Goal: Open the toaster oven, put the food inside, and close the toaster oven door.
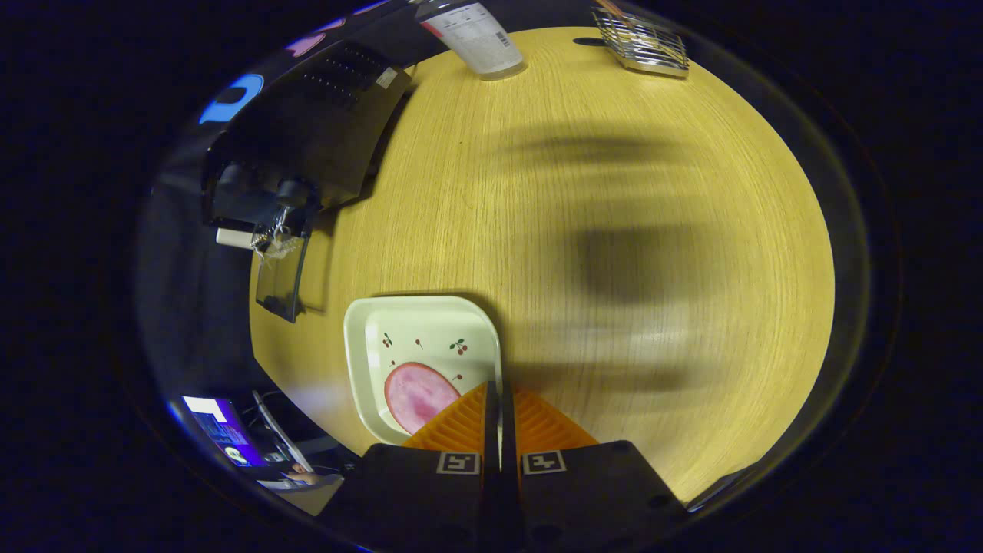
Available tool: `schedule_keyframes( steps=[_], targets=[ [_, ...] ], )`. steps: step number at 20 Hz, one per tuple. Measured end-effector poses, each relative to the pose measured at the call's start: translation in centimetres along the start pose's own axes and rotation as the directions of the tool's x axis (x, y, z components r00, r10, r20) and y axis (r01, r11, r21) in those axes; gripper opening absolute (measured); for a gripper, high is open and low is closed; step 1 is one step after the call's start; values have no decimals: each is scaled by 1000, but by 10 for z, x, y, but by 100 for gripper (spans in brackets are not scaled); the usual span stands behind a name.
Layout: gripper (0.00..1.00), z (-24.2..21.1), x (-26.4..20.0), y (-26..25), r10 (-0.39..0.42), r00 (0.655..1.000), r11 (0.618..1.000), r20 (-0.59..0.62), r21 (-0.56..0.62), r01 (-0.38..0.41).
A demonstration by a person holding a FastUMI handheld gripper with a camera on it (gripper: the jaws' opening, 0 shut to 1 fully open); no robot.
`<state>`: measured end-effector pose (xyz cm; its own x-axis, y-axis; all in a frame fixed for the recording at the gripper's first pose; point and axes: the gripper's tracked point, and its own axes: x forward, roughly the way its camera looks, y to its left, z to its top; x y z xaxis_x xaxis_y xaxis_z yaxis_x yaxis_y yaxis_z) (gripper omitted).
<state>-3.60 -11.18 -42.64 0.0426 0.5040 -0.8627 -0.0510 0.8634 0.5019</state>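
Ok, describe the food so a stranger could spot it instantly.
On the wooden table, a square cream plate with cherry prints sits just ahead of the shut gripper. The food is the flat pink ham slice lying on it, the plate's sole item.

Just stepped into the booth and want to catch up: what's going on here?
A person is holding a gripper above a wooden table. Its orange fingers are pressed together with nothing between them, over the edge of a square plate holding a pink slice of food. The black toaster oven stands farther off with its door already open. The food is not yet inside.
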Motion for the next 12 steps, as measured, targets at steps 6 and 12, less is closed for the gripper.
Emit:
schedule_keyframes(
  steps=[6,12],
  targets=[
    [6,-21,-12,38,185,978,965,93,172,-199],
    [5,-40,-20,76,210,948,871,238,395,-292]
  ],
)
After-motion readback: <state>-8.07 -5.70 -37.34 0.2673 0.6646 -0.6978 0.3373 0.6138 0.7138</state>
